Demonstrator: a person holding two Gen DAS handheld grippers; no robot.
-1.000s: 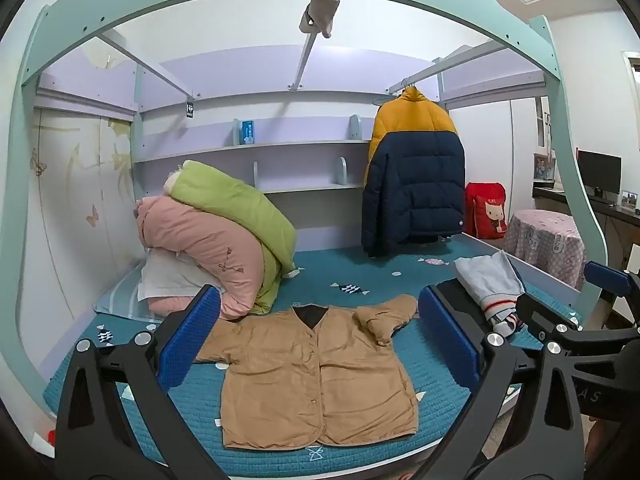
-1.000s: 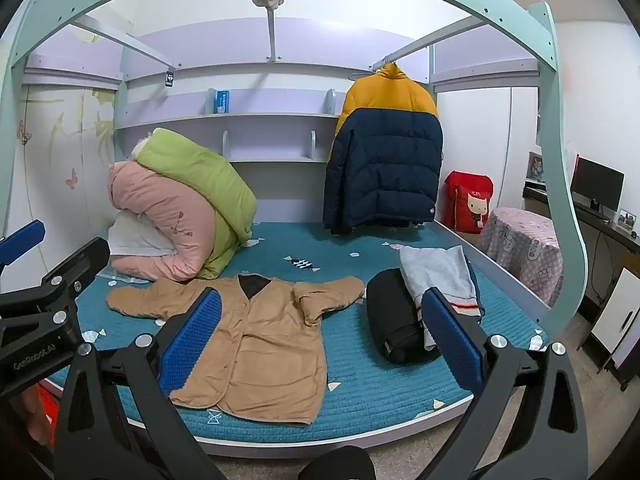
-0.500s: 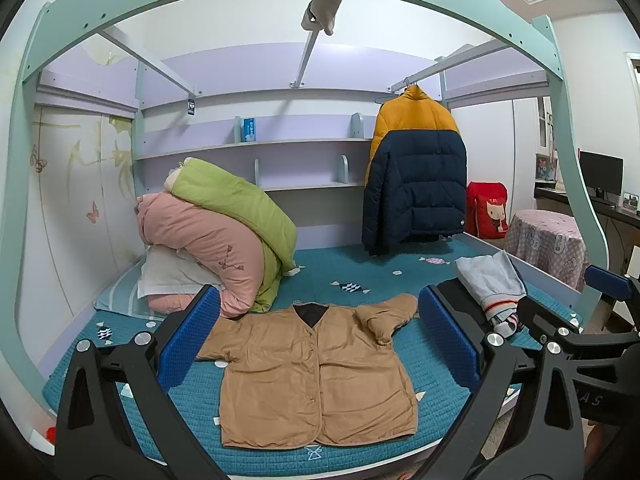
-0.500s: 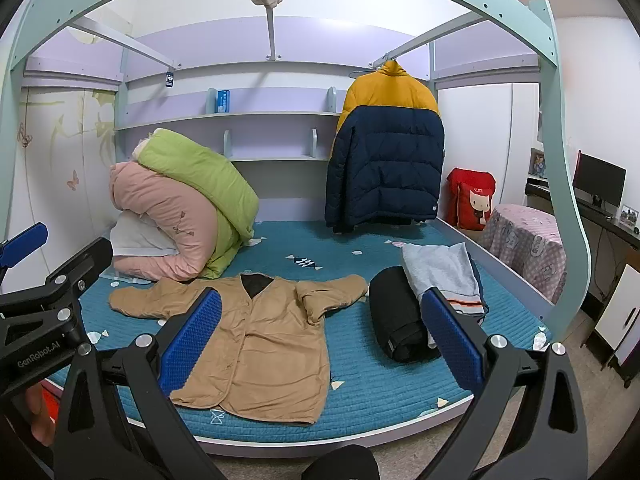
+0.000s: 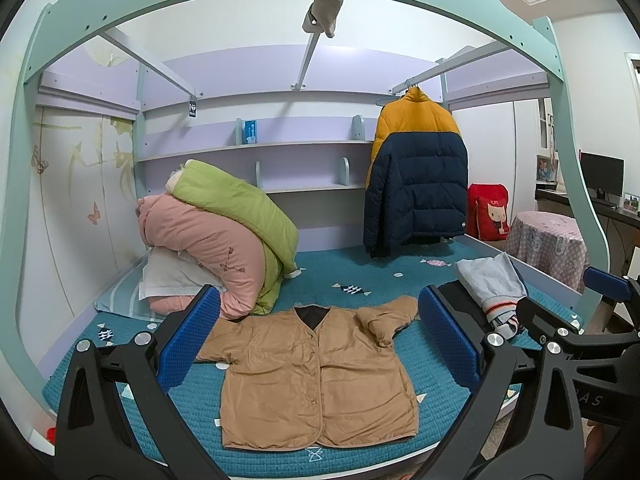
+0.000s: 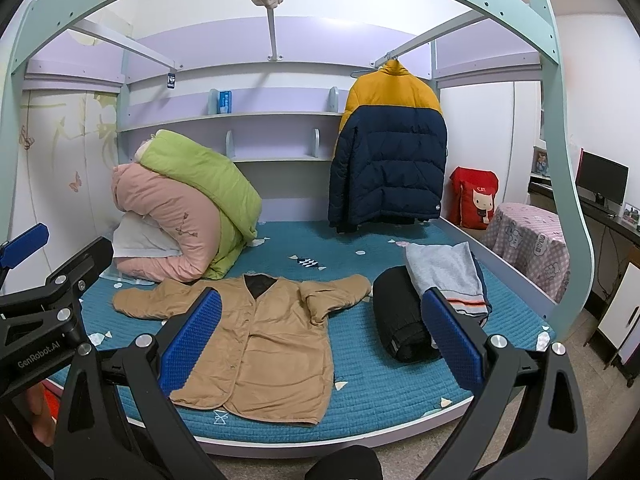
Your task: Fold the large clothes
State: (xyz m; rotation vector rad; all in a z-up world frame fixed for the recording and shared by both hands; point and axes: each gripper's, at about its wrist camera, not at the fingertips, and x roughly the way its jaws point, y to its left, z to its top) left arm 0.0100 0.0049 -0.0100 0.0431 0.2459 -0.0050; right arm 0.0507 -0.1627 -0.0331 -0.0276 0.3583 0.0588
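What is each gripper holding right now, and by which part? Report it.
Nothing. The left gripper and right gripper are both open and empty, short of the tan button-front jacket lying flat.

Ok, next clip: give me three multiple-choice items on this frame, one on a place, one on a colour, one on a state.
1. Where does the tan jacket lie?
A. hung on the rail
B. flat on the blue mattress
C. on the shelf

2. What colours is the hanging puffer jacket?
A. yellow over navy
B. red over white
C. all green

3. How do the left gripper and right gripper stand?
A. both shut on cloth
B. one shut
C. both open, holding nothing

Key: 1 B, it is spread front up near the bed's edge; 2 A, yellow shoulders, navy body; 3 C, the blue pads stand wide apart, empty.
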